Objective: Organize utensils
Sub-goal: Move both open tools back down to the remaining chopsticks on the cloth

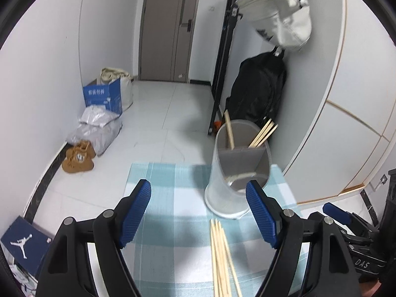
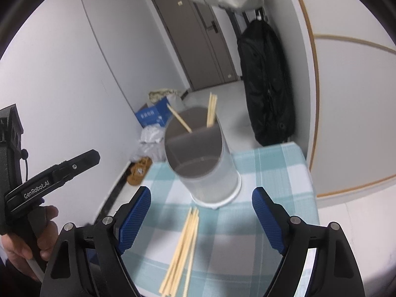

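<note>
A loose bundle of wooden chopsticks lies flat on the blue-and-white checked cloth, just in front of the white divided utensil holder, which already has a few sticks leaning in its far compartments. The right gripper hangs over the bundle, jaws spread and empty. The left gripper is likewise wide apart, gripping nothing, beside the holder. A black bag hangs behind.

Readable markings on gear and boxes

"GenRobot.AI" runs along the left gripper; a jumping-figure logo marks the dark blue box.
</note>
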A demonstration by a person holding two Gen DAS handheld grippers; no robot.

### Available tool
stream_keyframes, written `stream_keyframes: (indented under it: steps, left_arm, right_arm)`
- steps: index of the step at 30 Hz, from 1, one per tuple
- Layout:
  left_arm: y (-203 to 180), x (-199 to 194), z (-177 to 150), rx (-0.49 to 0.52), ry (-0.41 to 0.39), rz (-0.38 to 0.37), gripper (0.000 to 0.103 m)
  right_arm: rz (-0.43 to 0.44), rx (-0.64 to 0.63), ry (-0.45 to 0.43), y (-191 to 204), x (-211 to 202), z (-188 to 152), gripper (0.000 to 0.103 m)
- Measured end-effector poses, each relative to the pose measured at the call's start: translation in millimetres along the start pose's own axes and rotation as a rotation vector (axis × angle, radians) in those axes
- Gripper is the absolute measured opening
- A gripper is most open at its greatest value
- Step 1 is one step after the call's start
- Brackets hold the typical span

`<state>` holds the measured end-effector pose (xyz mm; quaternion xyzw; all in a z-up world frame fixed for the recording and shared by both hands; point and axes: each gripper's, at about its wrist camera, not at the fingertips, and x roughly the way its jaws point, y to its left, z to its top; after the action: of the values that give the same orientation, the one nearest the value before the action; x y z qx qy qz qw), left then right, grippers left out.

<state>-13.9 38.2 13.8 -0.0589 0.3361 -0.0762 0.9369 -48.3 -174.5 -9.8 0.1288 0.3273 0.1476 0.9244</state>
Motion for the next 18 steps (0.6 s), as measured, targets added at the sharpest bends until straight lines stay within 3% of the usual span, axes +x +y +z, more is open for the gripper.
stream_keyframes:
  steps: [3, 13, 18]
  left_arm:
    - [10, 16, -9, -0.034, 0.038, 0.009, 0.075]
    - [44, 47, -16, -0.166, 0.119, 0.026, 0.075]
    - [55, 52, -13, -0.201, 0.123, 0.042, 0.075]
  right_arm:
    - [-0.012, -0.012, 0.073, 0, 17, -10, 0.082]
    - [-0.025, -0.082, 0.333, 6, 80, -39, 0.046]
    - [-0.024, -0.180, 0.440, 24, 115, -54, 0.038]
